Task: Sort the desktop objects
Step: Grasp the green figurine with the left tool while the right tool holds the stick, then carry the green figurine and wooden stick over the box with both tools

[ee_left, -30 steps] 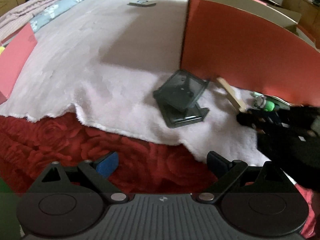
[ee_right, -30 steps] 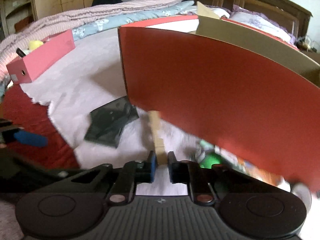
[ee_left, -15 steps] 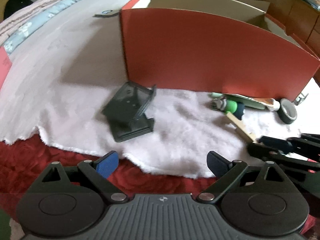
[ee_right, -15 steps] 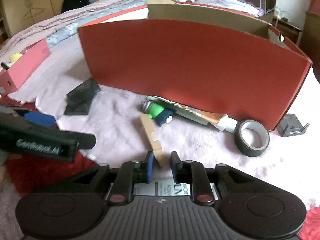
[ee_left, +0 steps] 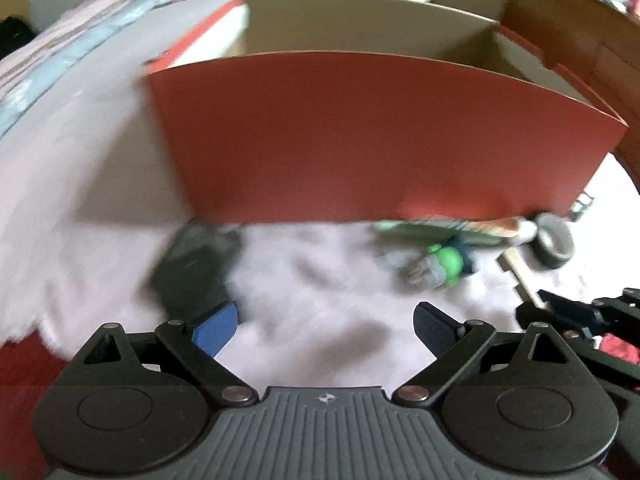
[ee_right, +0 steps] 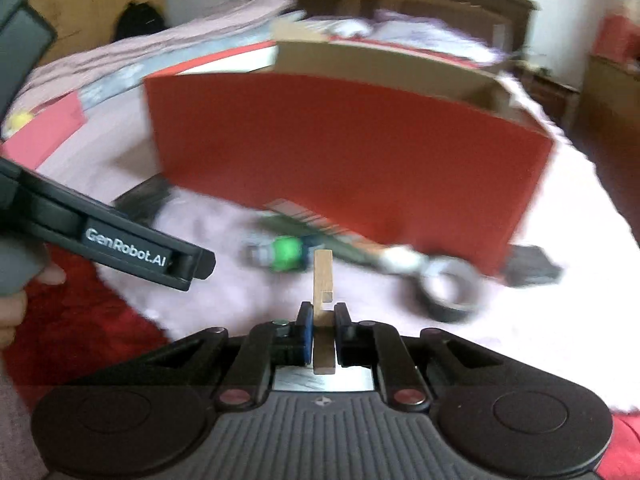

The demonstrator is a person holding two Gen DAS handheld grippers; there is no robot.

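Wooden and narrow, the clothespin is pinched near its lower end between the closed jaws of the right gripper, standing nearly upright above the pale fleece blanket. The left gripper is held wide apart with nothing between its pads. If the pin is to be dropped into the red cardboard box, its tall front wall could be struck. Because so little of the pin is clamped, it could pivot or slip free and land among the tape roll and green-capped item.
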